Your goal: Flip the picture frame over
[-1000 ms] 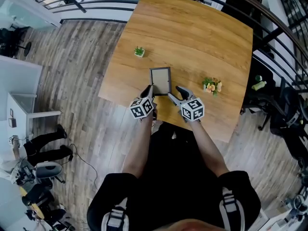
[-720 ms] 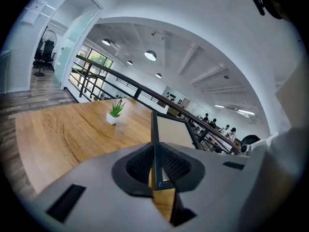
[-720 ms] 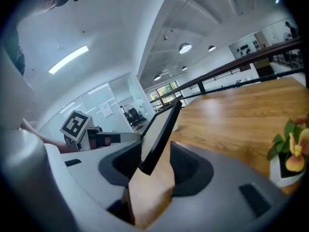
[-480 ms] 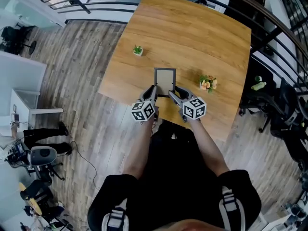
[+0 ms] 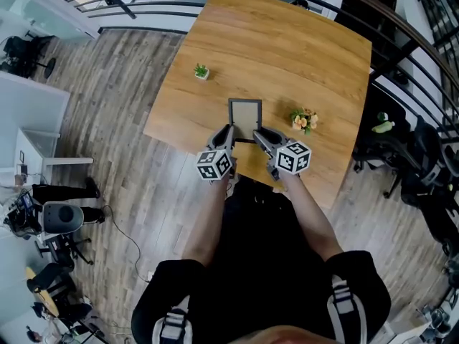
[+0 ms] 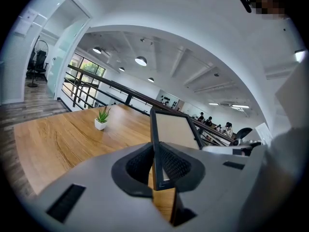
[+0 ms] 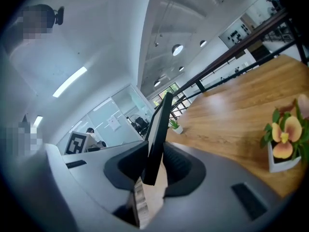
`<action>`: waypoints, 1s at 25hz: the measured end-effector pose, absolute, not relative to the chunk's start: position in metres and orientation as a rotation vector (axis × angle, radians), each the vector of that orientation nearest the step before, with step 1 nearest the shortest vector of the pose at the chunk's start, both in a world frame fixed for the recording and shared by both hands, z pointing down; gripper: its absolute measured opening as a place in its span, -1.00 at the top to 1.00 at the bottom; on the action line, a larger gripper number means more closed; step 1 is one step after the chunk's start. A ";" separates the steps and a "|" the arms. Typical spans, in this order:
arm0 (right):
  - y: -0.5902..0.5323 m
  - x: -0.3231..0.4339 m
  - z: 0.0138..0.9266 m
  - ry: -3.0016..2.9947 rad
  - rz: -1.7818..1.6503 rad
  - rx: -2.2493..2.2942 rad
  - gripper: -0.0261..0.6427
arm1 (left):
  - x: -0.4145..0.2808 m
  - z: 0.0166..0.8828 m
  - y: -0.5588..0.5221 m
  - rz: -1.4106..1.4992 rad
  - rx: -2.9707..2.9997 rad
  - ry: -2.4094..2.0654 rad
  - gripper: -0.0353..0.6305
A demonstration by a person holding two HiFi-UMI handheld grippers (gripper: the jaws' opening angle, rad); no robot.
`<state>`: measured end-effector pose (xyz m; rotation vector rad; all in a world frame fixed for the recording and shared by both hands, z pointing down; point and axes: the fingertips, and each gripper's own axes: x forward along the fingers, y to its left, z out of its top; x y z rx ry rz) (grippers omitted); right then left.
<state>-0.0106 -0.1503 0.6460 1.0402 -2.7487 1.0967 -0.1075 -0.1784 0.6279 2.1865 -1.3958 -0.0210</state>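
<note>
Lower centre, head view: L gripper (image 5: pixel 228 132) clamps frame (image 5: pixel 245 117) by its left edge. R gripper (image 5: pixel 259 135) jaws, just closing, now pinch the right edge. Frame sits mid-pic over table (image 5: pixel 287 41), near its front edge. Beyond: flowers (image 5: pixel 303 120) to the right, plant (image 5: pixel 201 71) upper left.

Wooden table (image 5: pixel 287 41), plank floor (image 5: pixel 122 120) around. Small green plant (image 5: pixel 201 71) in white pot near table's left edge. Flower pot (image 5: pixel 303 120), orange-pink blooms, toward right edge. Black railing (image 5: pixel 143 6) beyond far edge.
</note>
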 end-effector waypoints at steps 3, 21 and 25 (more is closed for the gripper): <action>-0.149 -0.005 0.645 -2.771 1.148 1.025 0.65 | -0.102 0.636 -0.174 0.016 2.185 -1.383 0.71; -0.147 -0.005 0.632 -2.790 0.975 0.965 0.70 | -0.095 0.636 -0.168 0.046 2.155 -1.356 0.71; -0.142 -0.005 0.645 -2.735 0.853 0.956 0.70 | -0.084 0.623 -0.173 -0.009 2.177 -1.335 0.71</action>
